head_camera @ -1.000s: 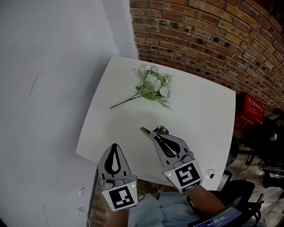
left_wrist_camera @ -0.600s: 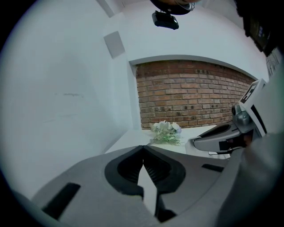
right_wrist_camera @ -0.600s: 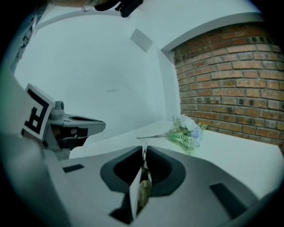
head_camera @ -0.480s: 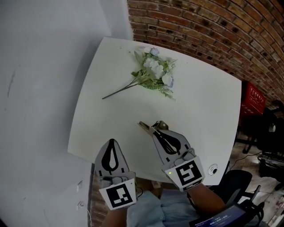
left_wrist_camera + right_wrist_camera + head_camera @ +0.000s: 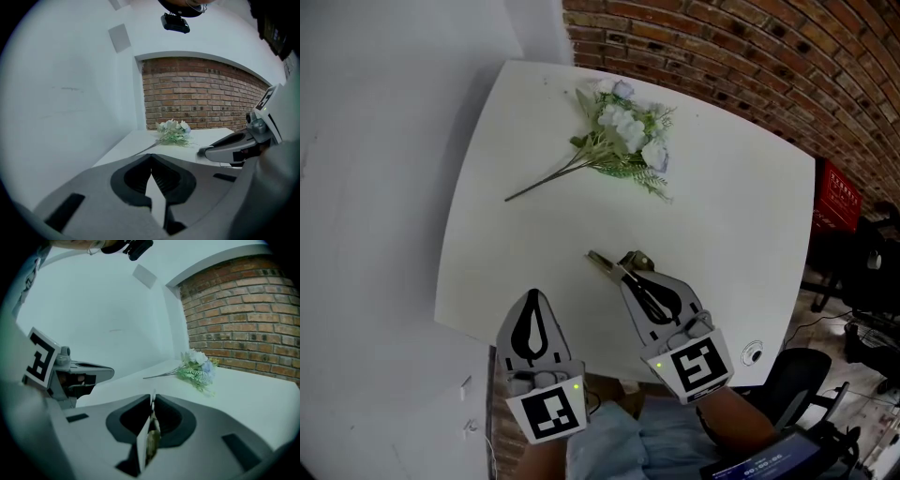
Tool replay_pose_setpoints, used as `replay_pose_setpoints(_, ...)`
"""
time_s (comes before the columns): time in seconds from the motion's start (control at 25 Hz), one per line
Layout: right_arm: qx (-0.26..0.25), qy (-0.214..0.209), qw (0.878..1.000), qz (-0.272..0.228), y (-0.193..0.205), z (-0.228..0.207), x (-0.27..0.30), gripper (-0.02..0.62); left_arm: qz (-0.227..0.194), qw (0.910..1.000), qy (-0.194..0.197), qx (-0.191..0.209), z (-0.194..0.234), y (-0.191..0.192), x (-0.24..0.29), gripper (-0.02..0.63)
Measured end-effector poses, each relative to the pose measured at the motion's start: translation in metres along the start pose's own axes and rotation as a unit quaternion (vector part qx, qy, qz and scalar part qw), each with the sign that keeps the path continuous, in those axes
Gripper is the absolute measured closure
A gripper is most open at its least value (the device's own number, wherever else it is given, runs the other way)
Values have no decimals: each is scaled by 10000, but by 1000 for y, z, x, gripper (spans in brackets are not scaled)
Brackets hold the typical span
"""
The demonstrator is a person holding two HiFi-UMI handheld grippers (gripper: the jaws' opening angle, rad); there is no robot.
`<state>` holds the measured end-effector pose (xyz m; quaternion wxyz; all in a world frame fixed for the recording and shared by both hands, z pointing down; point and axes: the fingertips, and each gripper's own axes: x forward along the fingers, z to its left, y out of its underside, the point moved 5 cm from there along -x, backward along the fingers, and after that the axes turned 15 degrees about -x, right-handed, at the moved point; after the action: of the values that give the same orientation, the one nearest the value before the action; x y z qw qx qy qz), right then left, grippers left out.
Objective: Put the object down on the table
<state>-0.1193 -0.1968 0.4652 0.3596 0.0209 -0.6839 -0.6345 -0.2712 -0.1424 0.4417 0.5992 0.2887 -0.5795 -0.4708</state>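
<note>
Progress looks partial to me: the object (image 5: 607, 266), a thin brassy piece I can't identify, is not yet set down on the table (image 5: 731, 216). My right gripper (image 5: 623, 277) has its jaws clamped on it. In the right gripper view the thing sits pinched edge-on between the pads, and in the head view its end pokes out past the tips toward the left. The gripper hangs over the near part of the table, well apart from the flowers (image 5: 623, 136) lying at the far side. I can't tell from these views whether the object touches the tabletop or floats just above it.

My left gripper (image 5: 532, 302) is beside the right one, at the near edge, its jaws closed together with nothing between them. As far as I can judge, it has no part in this.

What's left, by my reckoning, is to lower the right gripper until the object rests on the bare surface in front of it, let the jaws part, then back away. Nothing else lies at that spot, so I expect no obstruction.
</note>
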Motion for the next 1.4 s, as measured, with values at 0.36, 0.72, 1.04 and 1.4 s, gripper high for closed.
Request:
replay_pose_setpoints(0.36, 91, 24, 9999, 96, 8, 2, 6, 558, 130, 9999, 52, 39, 3, 4, 7, 597)
replay_pose_setpoints(0.72, 192, 56, 9997, 166, 20, 1, 9, 561, 226, 9996, 134, 111, 2, 8, 16, 598)
replay_pose_setpoints(1.04, 357, 98, 9992, 123, 24, -3, 12, 559, 331, 9990, 226, 194, -3, 11, 26, 597)
replay_pose_setpoints(1.4, 517, 234, 9983, 90, 32, -16, 12, 534, 411, 9983, 322, 255, -12, 12, 35, 597)
